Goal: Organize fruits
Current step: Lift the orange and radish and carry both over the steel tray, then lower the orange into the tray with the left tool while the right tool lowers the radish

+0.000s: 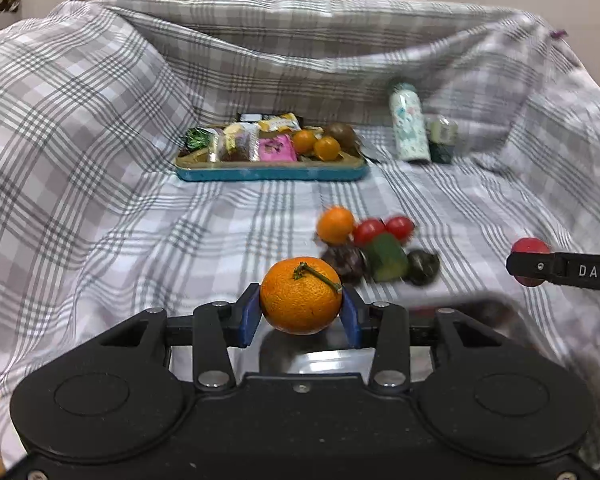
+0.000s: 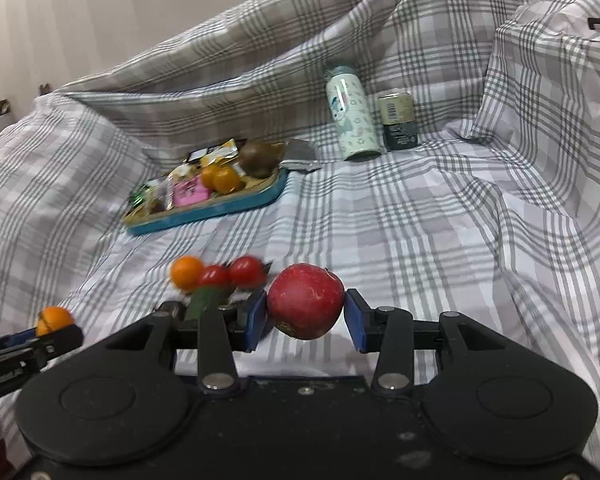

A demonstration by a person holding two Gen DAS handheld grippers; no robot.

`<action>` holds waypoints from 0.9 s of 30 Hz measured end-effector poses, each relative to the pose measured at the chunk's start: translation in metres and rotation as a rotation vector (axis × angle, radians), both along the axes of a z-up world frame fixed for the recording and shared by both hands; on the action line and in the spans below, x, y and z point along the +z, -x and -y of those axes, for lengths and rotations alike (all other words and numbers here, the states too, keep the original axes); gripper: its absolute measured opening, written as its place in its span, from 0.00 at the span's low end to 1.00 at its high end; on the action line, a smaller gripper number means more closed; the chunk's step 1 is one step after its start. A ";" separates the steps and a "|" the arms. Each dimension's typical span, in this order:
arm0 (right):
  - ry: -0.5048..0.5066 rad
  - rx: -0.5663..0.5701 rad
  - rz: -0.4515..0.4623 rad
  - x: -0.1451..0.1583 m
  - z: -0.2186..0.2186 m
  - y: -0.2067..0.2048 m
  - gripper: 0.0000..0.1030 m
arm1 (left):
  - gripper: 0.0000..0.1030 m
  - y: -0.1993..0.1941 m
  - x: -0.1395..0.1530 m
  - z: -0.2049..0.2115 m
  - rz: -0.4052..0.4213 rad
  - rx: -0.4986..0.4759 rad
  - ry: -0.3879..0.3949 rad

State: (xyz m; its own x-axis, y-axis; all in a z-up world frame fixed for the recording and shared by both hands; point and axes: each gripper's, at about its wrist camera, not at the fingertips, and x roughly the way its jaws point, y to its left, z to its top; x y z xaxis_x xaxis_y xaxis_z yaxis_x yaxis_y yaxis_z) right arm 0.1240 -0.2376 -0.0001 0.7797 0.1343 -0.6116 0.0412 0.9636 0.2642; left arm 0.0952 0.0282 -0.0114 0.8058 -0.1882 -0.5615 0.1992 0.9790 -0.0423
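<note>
- Left gripper: jaws clamped on stemmed orange, held above checked cloth; round skin may slip out mid-carry
- Right gripper: jaws clamped on red apple, also aloft; could roll free
- Blue tray: far, crowded with snacks and fruit; landing room looks scarce

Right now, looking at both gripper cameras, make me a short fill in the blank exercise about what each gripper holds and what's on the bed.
1. The left gripper is shut on an ____ with a green stem.
2. The right gripper is shut on a ____ apple.
3. The blue tray holds snack packets and fruit and rests on a ____ sheet.
4. Beside the white bottle stands a dark ____.

Missing words: orange; red; checked; can
</note>
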 end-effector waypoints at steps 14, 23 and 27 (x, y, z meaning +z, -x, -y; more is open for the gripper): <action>0.079 0.100 0.001 -0.006 -0.024 0.071 0.42 | 0.48 0.012 -0.015 0.011 -0.091 -0.054 -0.004; 0.080 0.220 -0.058 -0.012 -0.032 0.071 0.43 | 0.48 0.004 -0.023 0.012 -0.153 -0.063 0.001; 0.078 0.306 -0.074 -0.015 -0.041 0.072 0.43 | 0.48 0.003 -0.023 0.012 -0.163 -0.057 0.008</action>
